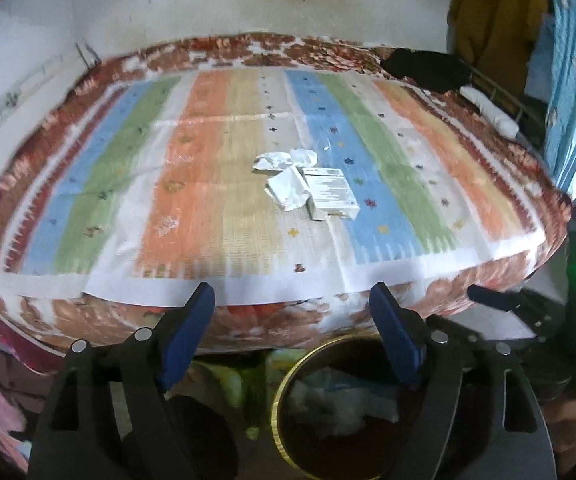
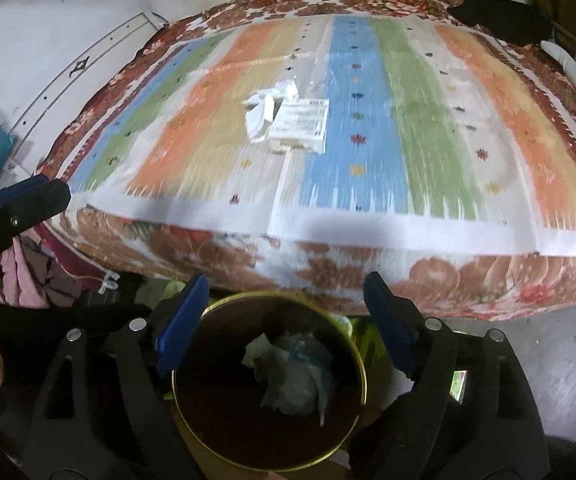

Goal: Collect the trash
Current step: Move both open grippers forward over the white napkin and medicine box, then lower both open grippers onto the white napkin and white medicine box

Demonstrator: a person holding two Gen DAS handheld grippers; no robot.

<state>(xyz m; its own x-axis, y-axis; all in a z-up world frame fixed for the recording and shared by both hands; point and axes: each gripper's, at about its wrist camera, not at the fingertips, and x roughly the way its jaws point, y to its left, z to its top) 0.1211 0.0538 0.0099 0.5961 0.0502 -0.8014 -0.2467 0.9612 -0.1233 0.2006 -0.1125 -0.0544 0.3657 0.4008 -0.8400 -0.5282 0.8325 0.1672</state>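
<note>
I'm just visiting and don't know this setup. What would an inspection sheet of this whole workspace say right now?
Surface: bed with a striped pastel cloth over a red floral sheet.
Job's things: white printed cardboard box and crumpled white papers lie together mid-bed; round dark bin with a gold rim on the floor below already holds crumpled paper and plastic.
Clutter: black cloth at the bed's far corner; pink clothes on the floor.
Grippers: left gripper and right gripper both open, empty, above the bin.
Cables: nothing seen.
Surroundings: stained white wall, blue patterned curtain.
</note>
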